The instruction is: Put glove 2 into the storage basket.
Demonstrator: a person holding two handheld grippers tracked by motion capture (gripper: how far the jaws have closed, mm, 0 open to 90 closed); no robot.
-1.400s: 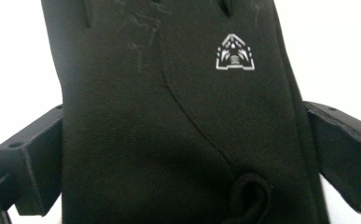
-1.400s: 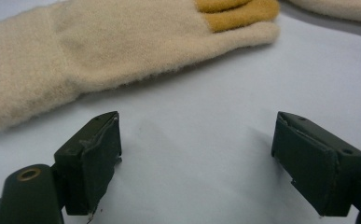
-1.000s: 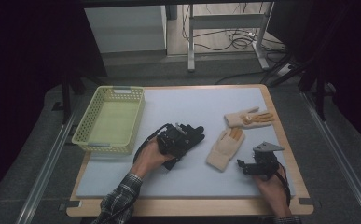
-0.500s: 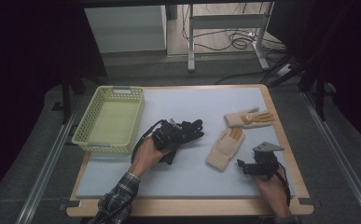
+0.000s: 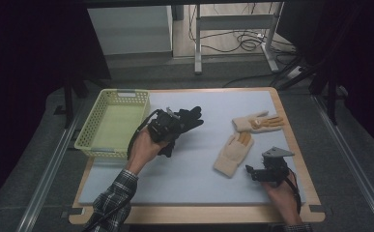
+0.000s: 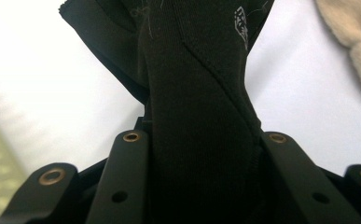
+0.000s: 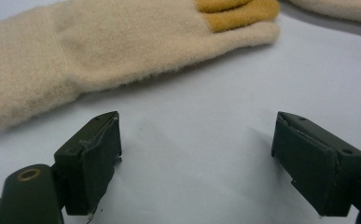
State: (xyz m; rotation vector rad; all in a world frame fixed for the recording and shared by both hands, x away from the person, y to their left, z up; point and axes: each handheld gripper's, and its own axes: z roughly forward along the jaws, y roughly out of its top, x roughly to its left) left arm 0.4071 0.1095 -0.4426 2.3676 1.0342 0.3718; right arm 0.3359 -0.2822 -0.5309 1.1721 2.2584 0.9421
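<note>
My left gripper [image 5: 176,126] clamps the black glove [image 6: 197,93], seemingly lifted; basket [image 5: 93,142] beside it; right gripper [image 7: 197,158] gapes before cream gloves [image 7: 99,51] yet untouched.

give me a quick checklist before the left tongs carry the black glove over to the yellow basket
1. Left tongs shut on the black glove: ok.
2. Glove fully off the mat: cannot tell; part of it hangs below the hand.
3. Yellow basket has room inside: ok.
4. Path from glove to basket free of other things: ok.
5. Right tongs open and apart from the beige glove: ok.
6. Second beige glove lies away from the path: ok.
</note>
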